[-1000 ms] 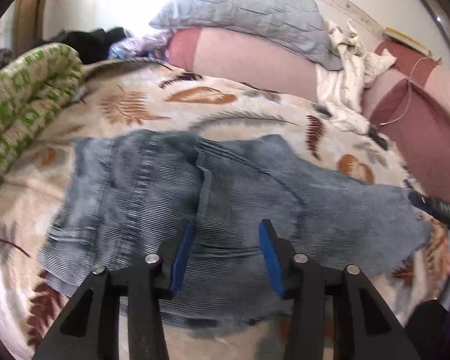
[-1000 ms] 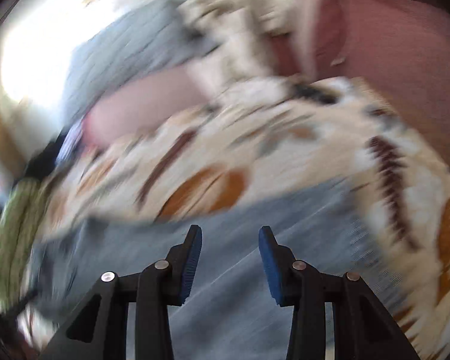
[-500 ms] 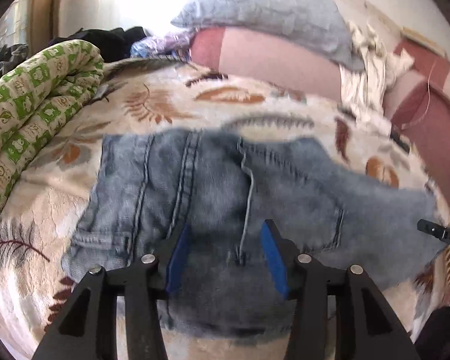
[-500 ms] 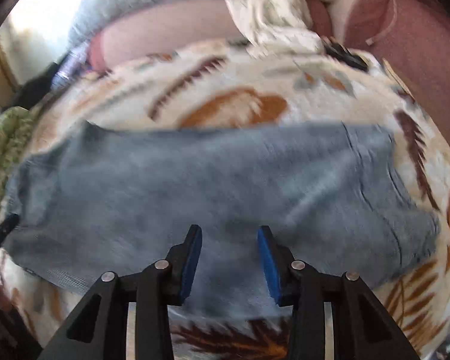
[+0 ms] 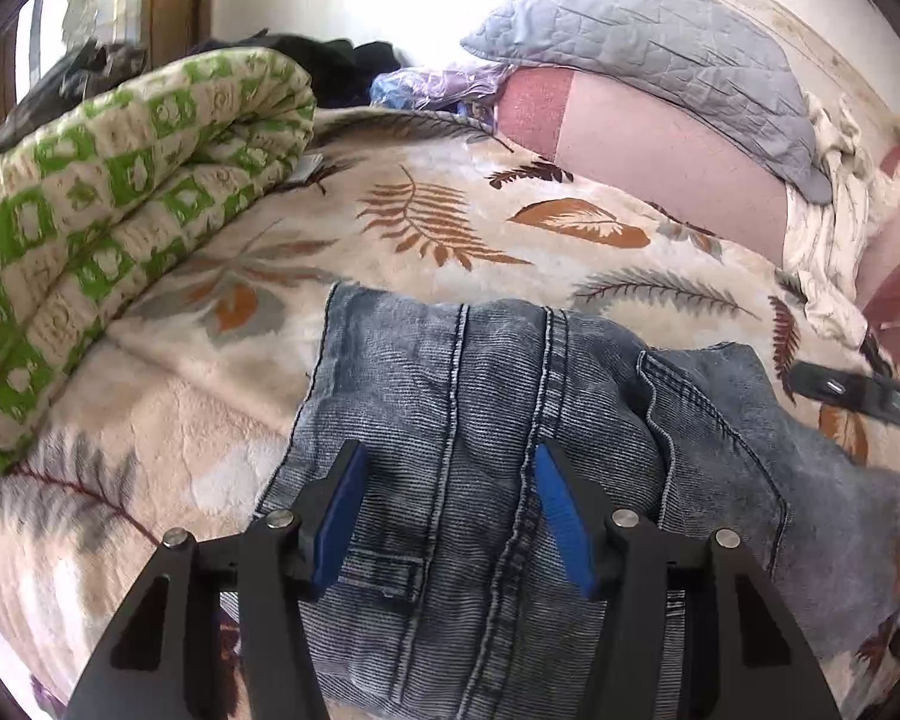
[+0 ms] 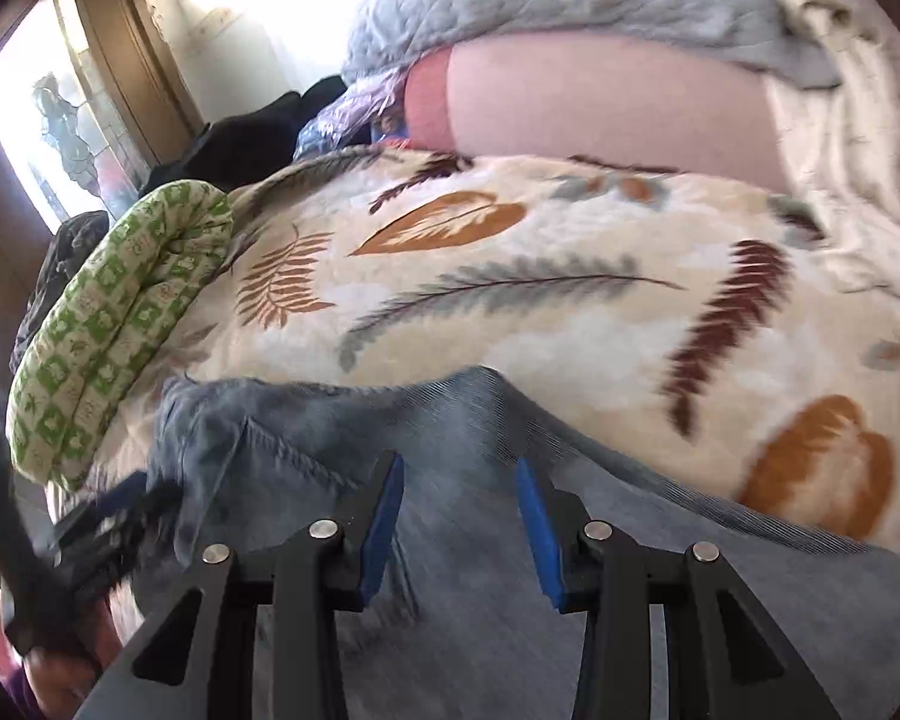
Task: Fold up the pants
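Denim pants lie low-centre in both views on the leaf-print blanket, already doubled over I'd guess. Left gripper is opening with nothing gripped; right gripper sits part open and empty. Next: pinch an edge and fold again.

No legible text (anywhere in view)
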Demonstrator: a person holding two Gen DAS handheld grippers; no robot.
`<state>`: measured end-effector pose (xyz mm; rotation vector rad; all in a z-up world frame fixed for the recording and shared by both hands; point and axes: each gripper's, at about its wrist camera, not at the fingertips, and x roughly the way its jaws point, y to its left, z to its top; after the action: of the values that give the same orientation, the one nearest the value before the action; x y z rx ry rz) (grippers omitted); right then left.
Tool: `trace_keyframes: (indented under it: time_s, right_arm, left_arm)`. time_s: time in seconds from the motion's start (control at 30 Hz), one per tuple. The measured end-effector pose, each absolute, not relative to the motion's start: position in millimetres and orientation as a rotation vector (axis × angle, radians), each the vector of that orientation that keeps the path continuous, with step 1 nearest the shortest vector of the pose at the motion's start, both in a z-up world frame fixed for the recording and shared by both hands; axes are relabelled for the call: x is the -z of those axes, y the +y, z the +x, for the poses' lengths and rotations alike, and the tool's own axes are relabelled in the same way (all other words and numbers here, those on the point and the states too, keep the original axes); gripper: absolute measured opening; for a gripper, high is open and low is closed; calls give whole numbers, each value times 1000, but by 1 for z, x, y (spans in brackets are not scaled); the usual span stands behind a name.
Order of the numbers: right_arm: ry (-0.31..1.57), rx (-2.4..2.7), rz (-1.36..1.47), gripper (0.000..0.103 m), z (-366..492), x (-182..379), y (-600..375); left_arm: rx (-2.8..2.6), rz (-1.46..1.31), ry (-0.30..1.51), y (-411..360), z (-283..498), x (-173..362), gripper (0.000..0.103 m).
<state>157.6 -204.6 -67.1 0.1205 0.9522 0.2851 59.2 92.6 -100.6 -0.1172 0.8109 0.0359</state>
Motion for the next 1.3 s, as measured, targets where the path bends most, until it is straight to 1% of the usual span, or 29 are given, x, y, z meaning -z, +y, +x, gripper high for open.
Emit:
trace_keyframes:
  time_s: [0.23, 0.37, 0.4, 0.43, 0.5, 0.53, 0.6, 0.83, 1.3]
  right_arm:
    - [1002, -180, 32, 42, 198, 93, -188]
    - [1048, -237, 28, 42, 211, 103, -190]
    - [1063, -264, 21, 38, 213, 106, -188]
    - [1066, -273, 10, 32, 215, 107, -187]
    - [1067, -280, 0, 12, 217, 107, -186]
    - [1062, -263, -11, 9, 217, 106, -186]
    - [1054, -255, -6, 7, 218, 104, -188]
    - [1029, -219, -55, 5, 222, 102, -181]
    - [994, -145, -31, 4, 241, 108, -180]
  left_arm:
    - [-21, -131, 837, 97, 59, 102, 59]
    - [-19, -104, 856, 95, 58, 102, 59]
    - [-15, -101, 860, 95, 58, 102, 59]
    - [-9, -95, 863, 94, 56, 102, 59]
    - [-4, -75, 867, 92, 54, 102, 59]
    - [0, -66, 868, 91, 53, 102, 59]
    - [9, -46, 874, 87, 52, 101, 59]
    - [75, -26, 859, 85, 40, 89, 59]
    - [90, 17, 895, 78, 42, 95, 60]
